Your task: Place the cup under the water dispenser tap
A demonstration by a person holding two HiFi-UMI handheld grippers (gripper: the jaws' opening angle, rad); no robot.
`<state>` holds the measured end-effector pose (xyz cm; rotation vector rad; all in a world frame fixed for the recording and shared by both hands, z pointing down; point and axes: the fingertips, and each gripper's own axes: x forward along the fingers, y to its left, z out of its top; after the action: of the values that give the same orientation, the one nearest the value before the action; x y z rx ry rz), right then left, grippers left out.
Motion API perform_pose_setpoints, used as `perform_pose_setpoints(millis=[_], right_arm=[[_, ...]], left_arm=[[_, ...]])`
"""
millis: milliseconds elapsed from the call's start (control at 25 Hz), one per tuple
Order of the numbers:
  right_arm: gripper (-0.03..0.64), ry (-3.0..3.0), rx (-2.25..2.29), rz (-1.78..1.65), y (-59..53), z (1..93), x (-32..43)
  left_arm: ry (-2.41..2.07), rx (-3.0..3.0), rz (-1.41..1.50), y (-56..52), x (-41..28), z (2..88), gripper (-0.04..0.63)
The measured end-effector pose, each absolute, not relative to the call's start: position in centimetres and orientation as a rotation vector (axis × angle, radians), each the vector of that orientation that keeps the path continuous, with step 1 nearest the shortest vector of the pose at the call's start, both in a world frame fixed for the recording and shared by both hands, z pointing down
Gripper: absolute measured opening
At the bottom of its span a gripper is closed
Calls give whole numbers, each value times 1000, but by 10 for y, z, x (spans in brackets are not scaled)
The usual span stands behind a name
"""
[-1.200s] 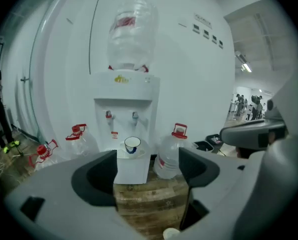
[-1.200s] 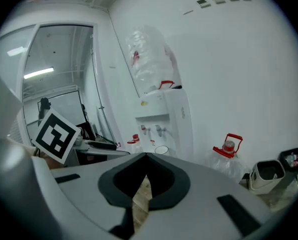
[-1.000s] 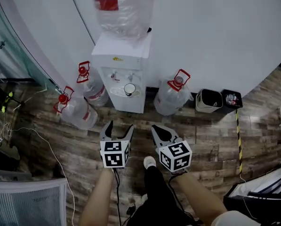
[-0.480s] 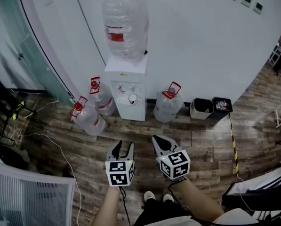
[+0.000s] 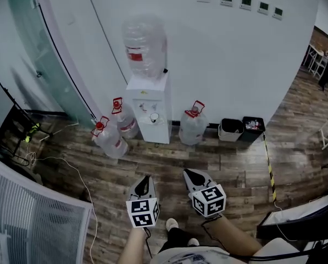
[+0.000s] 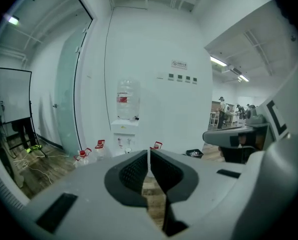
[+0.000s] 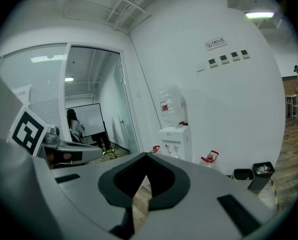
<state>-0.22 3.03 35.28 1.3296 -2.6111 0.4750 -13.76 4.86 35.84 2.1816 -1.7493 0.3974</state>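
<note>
Jugs flank the dispenser holding the cup; left gripper and right gripper jaws clenched, empty.

Bare wood floor lay open in front of the water dispenser, leaving a straight approach to its front. Two water jugs crowded its left side and a third jug stood at its right. A cup filled the recess under the taps. Two bins stood farther right against the wall.
</note>
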Motion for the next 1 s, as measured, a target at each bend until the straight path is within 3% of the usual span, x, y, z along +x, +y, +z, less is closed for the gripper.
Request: perform_pose_setpoints(millis=[440,1000], right_arm=[[20,-2697,1302,429,157,318,49],[20,-2724,1258,391,202,311,59]], left_arm=[[-1818,2223,419,181,-77,332,51],[-1853,2229,425,224,-66,325,51]])
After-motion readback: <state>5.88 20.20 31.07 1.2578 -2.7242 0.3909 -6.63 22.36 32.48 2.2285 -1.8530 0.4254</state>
